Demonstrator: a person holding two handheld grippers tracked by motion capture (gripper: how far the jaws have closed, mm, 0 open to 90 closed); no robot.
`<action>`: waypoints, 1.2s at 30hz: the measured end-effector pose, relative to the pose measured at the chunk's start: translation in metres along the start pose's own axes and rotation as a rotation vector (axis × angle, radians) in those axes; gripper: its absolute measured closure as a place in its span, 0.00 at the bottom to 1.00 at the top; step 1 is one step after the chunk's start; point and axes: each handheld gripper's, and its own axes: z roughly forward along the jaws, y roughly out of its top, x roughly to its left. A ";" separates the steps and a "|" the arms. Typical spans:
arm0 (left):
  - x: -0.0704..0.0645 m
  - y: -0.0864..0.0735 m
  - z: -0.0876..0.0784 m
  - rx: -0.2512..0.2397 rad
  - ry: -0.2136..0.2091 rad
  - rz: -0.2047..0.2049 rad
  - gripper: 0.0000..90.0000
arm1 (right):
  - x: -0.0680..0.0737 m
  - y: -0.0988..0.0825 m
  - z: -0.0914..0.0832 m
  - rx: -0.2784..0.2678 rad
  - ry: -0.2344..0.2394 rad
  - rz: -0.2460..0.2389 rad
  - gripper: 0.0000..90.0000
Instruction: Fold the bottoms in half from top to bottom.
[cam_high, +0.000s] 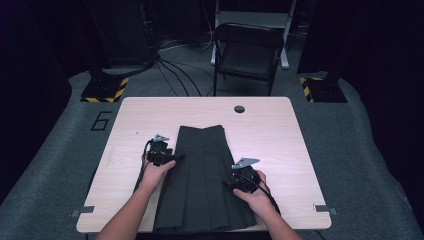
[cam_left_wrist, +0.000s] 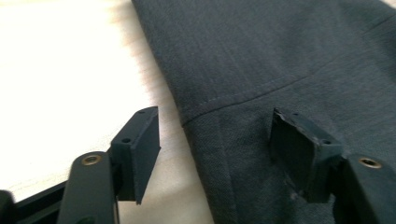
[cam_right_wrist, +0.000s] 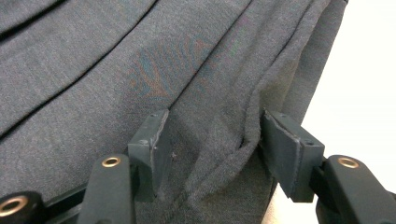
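Observation:
A dark grey pleated skirt (cam_high: 202, 175) lies flat on the light wooden table (cam_high: 145, 117), waistband at the far end and hem at the near edge. My left gripper (cam_high: 176, 158) is at the skirt's left edge, just below the waistband seam. In the left gripper view the left gripper (cam_left_wrist: 215, 149) is open, one jaw over bare table and the other over the skirt (cam_left_wrist: 280, 56). My right gripper (cam_high: 231, 183) is at the skirt's right side. In the right gripper view the right gripper (cam_right_wrist: 215, 149) stands open astride a raised fold of the skirt (cam_right_wrist: 140, 70), the fabric loose between the pads.
A round cable hole (cam_high: 239, 109) sits in the table's far middle. A folding chair (cam_high: 247, 50) stands behind the table, with cables on the floor. Striped stand bases (cam_high: 105, 89) (cam_high: 320, 89) flank the far corners. Metal brackets (cam_high: 324, 208) are at the near corners.

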 end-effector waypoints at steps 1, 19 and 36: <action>0.000 0.001 0.001 -0.001 -0.002 -0.003 0.36 | 0.000 0.000 0.000 0.004 0.001 -0.003 0.47; 0.000 0.010 0.016 0.008 -0.057 -0.012 0.31 | 0.002 -0.001 0.001 -0.012 0.000 0.024 0.47; -0.006 0.023 0.007 -0.025 -0.071 -0.038 0.44 | -0.001 -0.002 0.001 -0.008 0.008 0.002 0.47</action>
